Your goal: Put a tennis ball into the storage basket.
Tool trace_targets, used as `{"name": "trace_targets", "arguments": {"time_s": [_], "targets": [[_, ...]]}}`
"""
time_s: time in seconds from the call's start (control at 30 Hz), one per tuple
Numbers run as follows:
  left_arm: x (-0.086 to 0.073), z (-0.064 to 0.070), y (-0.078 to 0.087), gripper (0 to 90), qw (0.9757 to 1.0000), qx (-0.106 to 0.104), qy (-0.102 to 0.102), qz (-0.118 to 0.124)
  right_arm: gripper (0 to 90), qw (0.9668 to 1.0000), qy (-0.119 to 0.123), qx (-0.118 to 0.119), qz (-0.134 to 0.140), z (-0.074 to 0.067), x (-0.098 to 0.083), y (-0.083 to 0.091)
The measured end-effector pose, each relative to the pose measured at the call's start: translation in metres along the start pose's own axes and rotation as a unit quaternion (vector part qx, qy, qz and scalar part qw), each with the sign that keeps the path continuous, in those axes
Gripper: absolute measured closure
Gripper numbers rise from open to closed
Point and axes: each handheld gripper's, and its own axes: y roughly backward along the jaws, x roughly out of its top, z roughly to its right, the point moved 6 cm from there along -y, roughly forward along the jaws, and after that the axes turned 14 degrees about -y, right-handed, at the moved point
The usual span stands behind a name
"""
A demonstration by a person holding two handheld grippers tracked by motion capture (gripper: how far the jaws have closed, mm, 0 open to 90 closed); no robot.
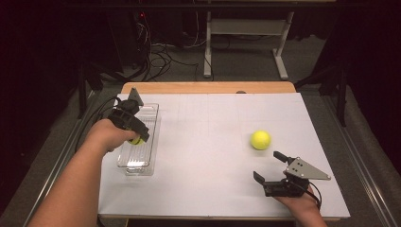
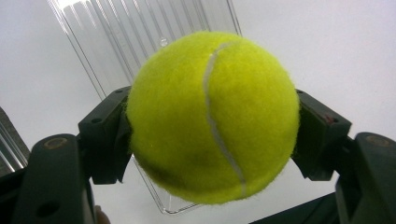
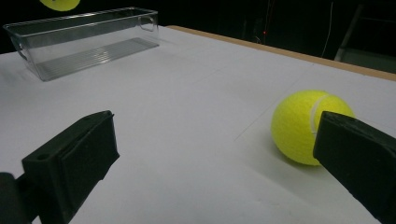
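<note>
1. We see the left gripper with its fingers clamped on a tennis ball, above the clear plastic bin.
2. Our right gripper rests on the white counter, fingers spread wide, empty.
3. A second tennis ball lies just beyond them.

bench, white sheet over wood; on it: clear plastic bin at left, yellow tennis ball at right.

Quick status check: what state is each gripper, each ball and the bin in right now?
Left gripper: shut on the held tennis ball, above the clear bin.
Clear bin: upright, nothing inside.
Second tennis ball: loose on the table, untouched.
Right gripper: open, holding nothing, near the second tennis ball.
</note>
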Motion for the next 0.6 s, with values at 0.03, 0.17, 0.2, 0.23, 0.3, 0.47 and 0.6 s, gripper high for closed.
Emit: {"name": "trace_targets", "arguments": {"time_s": [0.03,0.17,0.2,0.23,0.3,0.47,0.6], "targets": [[0.001,0.000,0.001,26.3,1.0000,0.002,-0.001,0.002,0.2,1.0000,0.000,0.000,0.000,0.000,0.000,0.000],[0.005,0.002,0.007,26.3,1.0000,0.004,-0.003,0.003,0.2,1.0000,0.000,0.000,0.001,0.000,0.000,0.000],[0.006,0.002,0.007,26.3,1.0000,0.006,-0.003,0.004,0.2,1.0000,0.000,0.000,0.001,0.000,0.000,0.000],[0.006,0.001,0.008,26.3,1.0000,0.007,-0.002,0.003,0.2,1.0000,0.000,0.000,0.001,0.000,0.000,0.000],[0.009,0.001,0.011,26.3,0.9999,0.011,-0.001,0.005,0.2,1.0000,-0.001,0.000,0.001,0.000,0.000,0.000],[0.015,-0.002,0.015,26.3,0.9999,0.010,0.007,0.008,0.2,1.0000,-0.002,0.000,0.002,0.000,0.000,0.000],[0.018,-0.006,0.013,26.3,0.9998,0.004,0.019,0.005,0.2,1.0000,-0.002,0.000,0.004,0.001,0.001,0.001]]}}
